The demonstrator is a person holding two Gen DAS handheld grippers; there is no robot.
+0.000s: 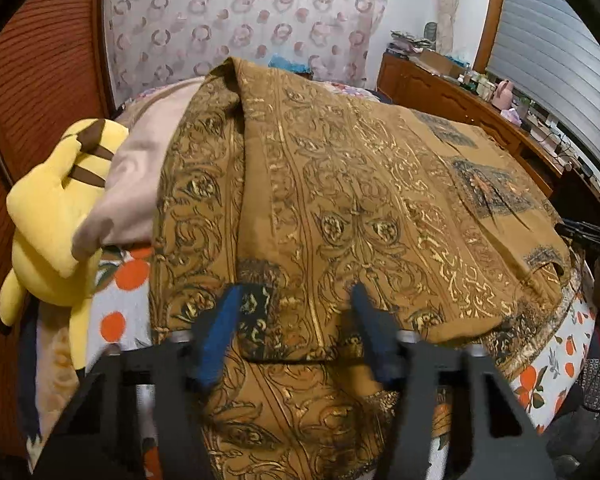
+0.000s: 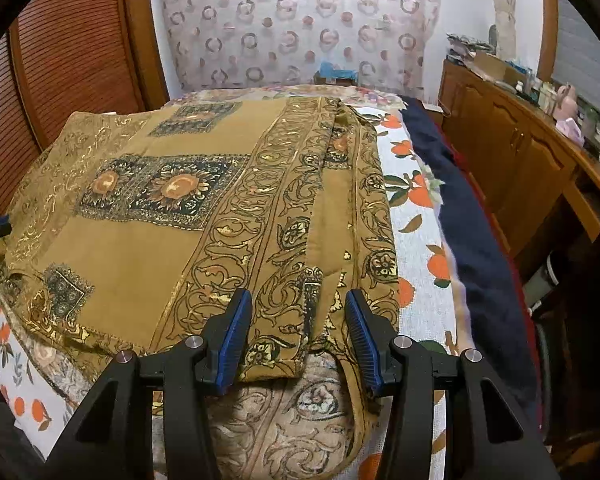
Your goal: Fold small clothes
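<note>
A mustard-brown garment (image 1: 360, 200) with gold scrollwork and dark flower panels lies folded in layers on the bed. My left gripper (image 1: 294, 300) reaches down over its near left part. The blue fingers (image 1: 224, 320) stand apart with the folded hem flat between them, and the right one dents the cloth a little. In the right wrist view the same garment (image 2: 140, 240) spreads to the left. My right gripper (image 2: 298, 304) straddles its near right corner. Both pads (image 2: 236, 332) stand clear of the layered edge between them.
A yellow plush toy (image 1: 52, 216) and a pale pink cushion (image 1: 140, 176) lie at the garment's left. An orange-print sheet (image 2: 420, 240) covers the bed, with a navy blanket (image 2: 476, 240) along its right side. A wooden cabinet (image 2: 520, 152) stands beyond, and a slatted wooden panel (image 2: 60, 60) at left.
</note>
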